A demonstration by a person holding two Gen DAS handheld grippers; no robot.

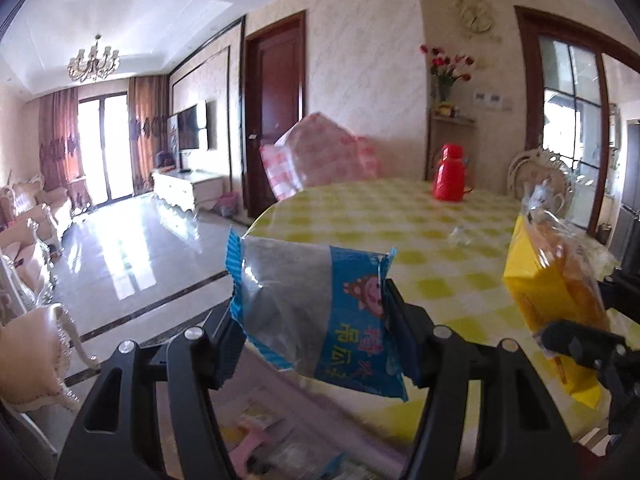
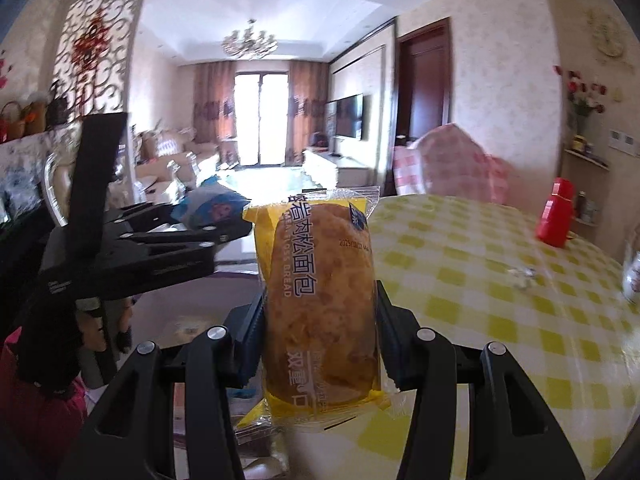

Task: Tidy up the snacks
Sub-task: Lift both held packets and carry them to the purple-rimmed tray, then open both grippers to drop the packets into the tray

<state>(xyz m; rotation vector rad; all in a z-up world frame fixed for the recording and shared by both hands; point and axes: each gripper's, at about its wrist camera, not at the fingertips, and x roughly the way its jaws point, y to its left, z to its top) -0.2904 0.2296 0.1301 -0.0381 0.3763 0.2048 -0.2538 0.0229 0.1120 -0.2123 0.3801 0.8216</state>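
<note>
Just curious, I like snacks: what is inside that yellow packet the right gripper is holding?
Through the yellow packet, clamped in the right gripper, a golden-brown bun shows. Its filling and back side are hidden.

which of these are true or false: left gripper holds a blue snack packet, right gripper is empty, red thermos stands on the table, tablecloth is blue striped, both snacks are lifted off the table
1. The left gripper holds a blue snack packet. True.
2. The right gripper is empty. False: it is shut on a yellow bread packet.
3. A red thermos stands on the table. True.
4. The tablecloth is blue striped. False: it is yellow-and-white checked.
5. Both snacks are held up off the table. True.
</note>
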